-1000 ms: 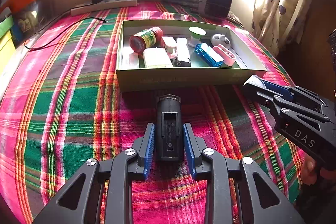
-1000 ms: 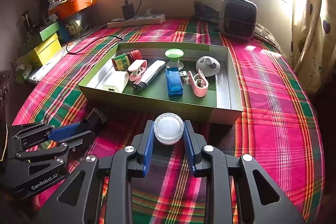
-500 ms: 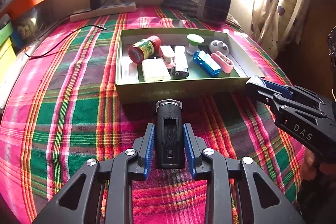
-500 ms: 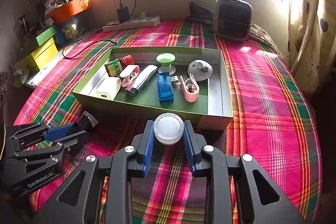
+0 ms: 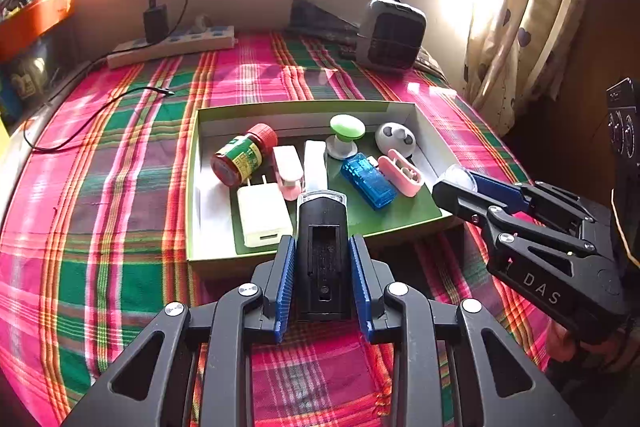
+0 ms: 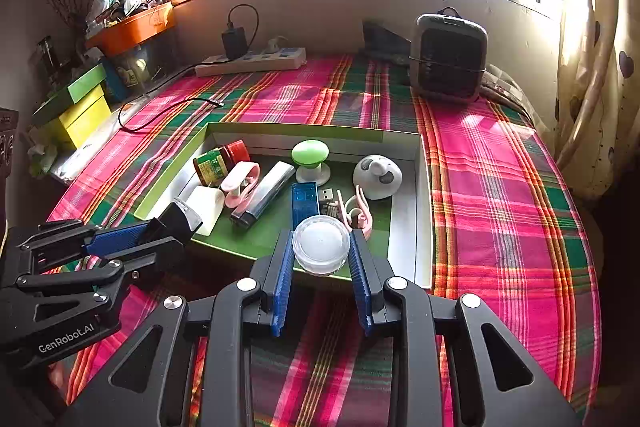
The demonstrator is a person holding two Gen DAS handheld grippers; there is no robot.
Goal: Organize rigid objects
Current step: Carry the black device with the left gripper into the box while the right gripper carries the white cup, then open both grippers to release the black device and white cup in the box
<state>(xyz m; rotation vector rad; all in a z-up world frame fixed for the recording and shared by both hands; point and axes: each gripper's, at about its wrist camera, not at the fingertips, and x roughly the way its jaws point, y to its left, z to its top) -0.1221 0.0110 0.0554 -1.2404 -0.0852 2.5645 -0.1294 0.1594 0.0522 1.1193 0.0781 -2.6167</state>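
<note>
My left gripper (image 5: 322, 259) is shut on a black rectangular device with a clear tip (image 5: 322, 251), held over the near wall of the green box (image 5: 192, 187). My right gripper (image 6: 321, 255) is shut on a small round clear jar with a white lid (image 6: 321, 243), above the box's near edge (image 6: 420, 267). In the left wrist view the right gripper (image 5: 460, 187) shows at the right with the jar. The right wrist view has the left gripper (image 6: 176, 223) at the left. Inside the box lie a red-capped bottle (image 5: 242, 159), a white charger (image 5: 262, 217), a blue case (image 5: 368, 181) and pink clips (image 5: 400, 173).
A plaid cloth (image 6: 500, 187) covers the surface. A small heater (image 6: 450, 61) and a power strip with a black adapter (image 6: 252, 61) stand at the back. A loose cable (image 5: 100, 115) lies at the left. Coloured boxes (image 6: 76, 107) and a curtain (image 6: 592, 67) flank the sides.
Both grippers have moved forward and up with their objects, from short of the box to over its near edge. The box's contents have not moved.
</note>
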